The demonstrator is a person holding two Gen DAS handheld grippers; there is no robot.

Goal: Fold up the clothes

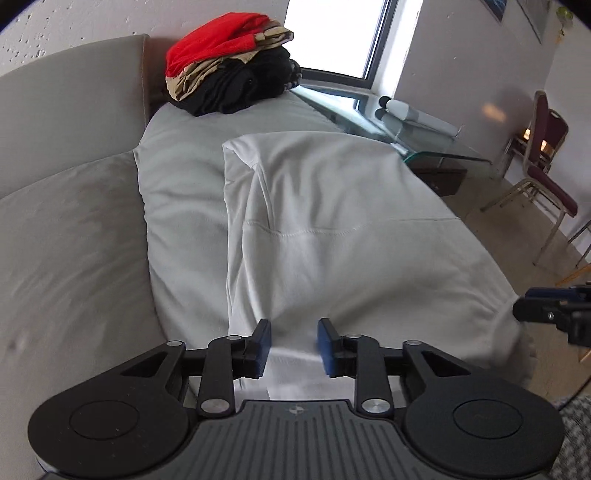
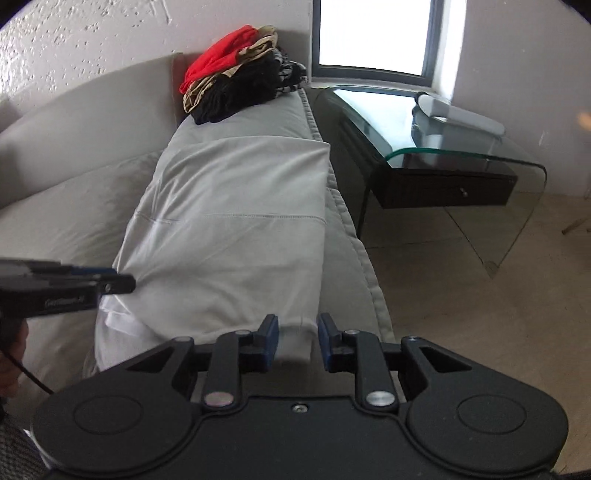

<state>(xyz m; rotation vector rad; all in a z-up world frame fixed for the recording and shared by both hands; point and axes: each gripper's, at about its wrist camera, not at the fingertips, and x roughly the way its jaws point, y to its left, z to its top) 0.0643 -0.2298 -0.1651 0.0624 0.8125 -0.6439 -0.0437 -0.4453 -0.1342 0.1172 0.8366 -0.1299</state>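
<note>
On the grey sofa (image 2: 92,177) lies one white garment (image 1: 332,236), spread flat along the seat cushion with a stitched seam running across its middle and one long side folded over. At the far end of the same cushion, against the backrest, sits one heap of clothes (image 1: 232,62): a red piece on top, a tan piece under it, black cloth below, and a black-and-white patterned piece showing at its window side in the right wrist view. Two grippers are in view. The left gripper (image 1: 294,347) stands at the near edge of the white garment with its two blue pads set narrowly apart; a fold of the white cloth runs between them, but whether the pads press on it cannot be told. The right gripper (image 2: 296,341) is at the garment's near corner on the side toward the floor, its jaws likewise narrow, with the ribbed hem of the garment bunched between the pads; a firm pinch cannot be confirmed here either. Beside the sofa, under the window (image 2: 373,33), stands one glass side table (image 2: 461,158) with one dark drawer beneath its top; two pale cylinder-shaped objects (image 1: 413,112) lie on the glass. One maroon chair (image 1: 546,155) stands by the far wall.
</note>
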